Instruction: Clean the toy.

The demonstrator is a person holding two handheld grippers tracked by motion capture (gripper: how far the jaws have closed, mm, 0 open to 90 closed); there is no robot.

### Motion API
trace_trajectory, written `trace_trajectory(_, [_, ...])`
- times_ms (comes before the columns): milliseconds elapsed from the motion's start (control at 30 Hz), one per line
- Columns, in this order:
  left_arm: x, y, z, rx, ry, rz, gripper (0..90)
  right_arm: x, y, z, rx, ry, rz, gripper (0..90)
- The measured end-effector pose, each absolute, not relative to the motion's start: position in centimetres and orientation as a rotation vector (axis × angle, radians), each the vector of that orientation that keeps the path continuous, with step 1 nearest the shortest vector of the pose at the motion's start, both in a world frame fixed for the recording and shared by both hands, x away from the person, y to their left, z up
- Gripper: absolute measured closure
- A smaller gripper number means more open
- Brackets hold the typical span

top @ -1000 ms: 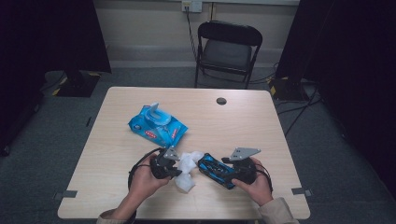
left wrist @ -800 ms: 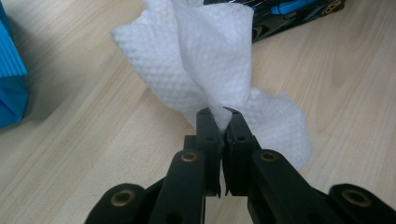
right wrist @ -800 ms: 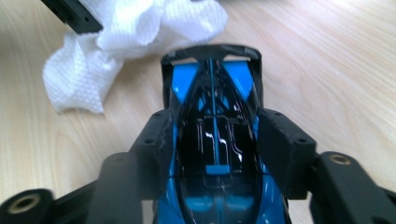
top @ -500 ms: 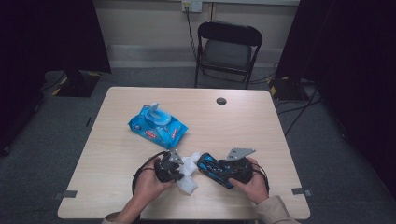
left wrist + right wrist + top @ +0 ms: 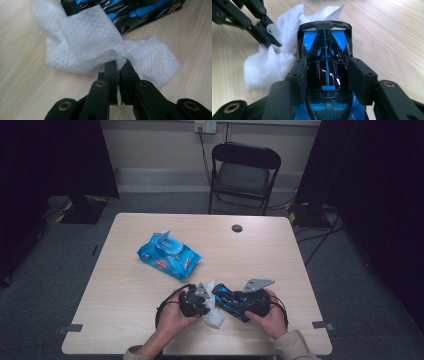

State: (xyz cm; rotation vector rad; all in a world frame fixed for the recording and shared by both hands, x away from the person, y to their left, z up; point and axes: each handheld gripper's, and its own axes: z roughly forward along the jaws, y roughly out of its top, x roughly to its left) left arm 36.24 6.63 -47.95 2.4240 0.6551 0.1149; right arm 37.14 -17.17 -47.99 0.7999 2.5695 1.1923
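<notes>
A white wet wipe (image 5: 87, 42) is pinched between the pressed-together jaws of the left gripper (image 5: 119, 65), bunched at the grip point so that its loose folds fan out ahead of the jaw tips. It is held this way, it seems, so that a soft wad can be pushed against the toy without the black jaws touching it. The blue and black toy car (image 5: 325, 75) is clamped across its body by the right gripper (image 5: 325, 82); those jaws have just been closing, and both pads are now seen pressed on the car's flanks. The car's far end, with its arched black bar, juts out beyond the jaw tips, and the wipe lies against that end and to its left side, touching it. The clamp is judged to serve as a steady hold so the body can be rubbed.

In the high view both forearms come in low over the near edge of the wooden table (image 5: 280, 250), the left hand (image 5: 172, 317) angled inward toward the car and the right hand (image 5: 270, 315) angled back toward it, so the two grippers meet nose to nose just above the tabletop. The blue wipes packet (image 5: 169, 255), its lid flipped up, is left well beyond the left gripper's tips, clear of the work.
</notes>
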Motion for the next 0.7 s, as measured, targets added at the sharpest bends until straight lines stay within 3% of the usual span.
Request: trace_trajectory(700, [34.5, 1.0, -48.5, 2.365, 0.583, 0.071, 87.3, 37.1, -17.3, -48.1, 0.805, 2.563, 1.204, 51.1])
